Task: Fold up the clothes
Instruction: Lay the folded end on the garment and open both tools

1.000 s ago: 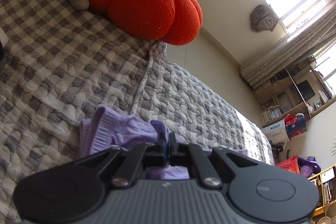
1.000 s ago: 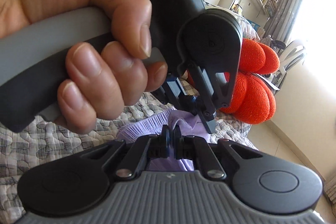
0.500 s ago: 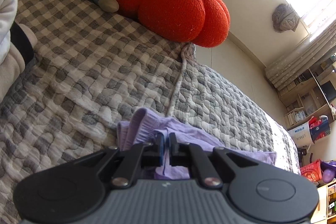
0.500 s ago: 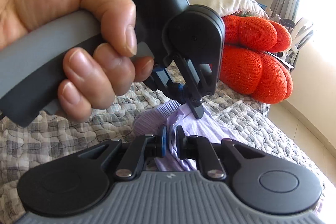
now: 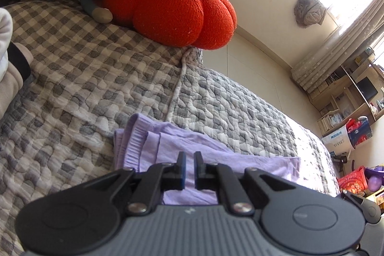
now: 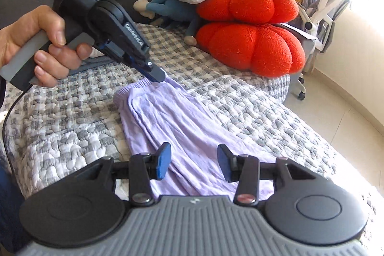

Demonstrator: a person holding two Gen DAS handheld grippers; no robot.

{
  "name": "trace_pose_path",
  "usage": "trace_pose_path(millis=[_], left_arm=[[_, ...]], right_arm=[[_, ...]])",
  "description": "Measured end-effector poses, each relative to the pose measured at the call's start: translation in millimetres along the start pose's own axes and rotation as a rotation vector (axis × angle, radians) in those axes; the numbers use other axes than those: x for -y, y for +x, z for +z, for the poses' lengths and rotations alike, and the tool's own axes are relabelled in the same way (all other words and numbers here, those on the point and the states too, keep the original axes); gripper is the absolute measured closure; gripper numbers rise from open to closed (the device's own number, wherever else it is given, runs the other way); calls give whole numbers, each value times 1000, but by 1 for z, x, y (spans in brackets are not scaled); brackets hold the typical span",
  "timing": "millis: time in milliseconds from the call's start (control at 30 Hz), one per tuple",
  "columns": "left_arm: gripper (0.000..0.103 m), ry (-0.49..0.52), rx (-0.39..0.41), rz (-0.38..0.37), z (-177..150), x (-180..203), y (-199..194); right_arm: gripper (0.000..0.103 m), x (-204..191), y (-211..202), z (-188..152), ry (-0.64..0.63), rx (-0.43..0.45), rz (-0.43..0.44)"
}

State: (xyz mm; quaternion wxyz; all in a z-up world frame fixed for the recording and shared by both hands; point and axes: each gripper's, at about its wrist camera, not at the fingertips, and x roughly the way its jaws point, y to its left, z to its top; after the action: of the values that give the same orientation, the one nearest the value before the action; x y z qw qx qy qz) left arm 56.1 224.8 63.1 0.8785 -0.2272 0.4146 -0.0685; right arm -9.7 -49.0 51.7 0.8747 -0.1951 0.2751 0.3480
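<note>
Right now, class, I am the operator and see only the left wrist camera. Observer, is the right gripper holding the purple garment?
Observer: No. The right gripper hovers over the near end of the purple garment. Its jaws are opening and nothing is pinched between them.
Operator: And my left gripper?
Observer: In the right wrist view, the left gripper seems to pinch the waistband end, with the fabric drawn up to its tip.
Operator: What holds it?
Observer: A bare hand grips its handle.

The left gripper (image 6: 157,76) housing reads "AS"; smaller print there is illegible
</note>
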Motion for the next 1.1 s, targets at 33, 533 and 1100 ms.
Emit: trace_pose_path(millis=[33, 533, 1100], left_arm=[[99, 14, -9, -2, -4, 6, 2], [89, 77, -98, -13, -52, 80, 16], [78, 412, -268, -224, -127, 155, 41]], right_arm=[[57, 12, -4, -5, 31, -10, -14], [56, 134, -39, -83, 498, -166, -71], [97, 140, -36, -88, 669, -213, 71]])
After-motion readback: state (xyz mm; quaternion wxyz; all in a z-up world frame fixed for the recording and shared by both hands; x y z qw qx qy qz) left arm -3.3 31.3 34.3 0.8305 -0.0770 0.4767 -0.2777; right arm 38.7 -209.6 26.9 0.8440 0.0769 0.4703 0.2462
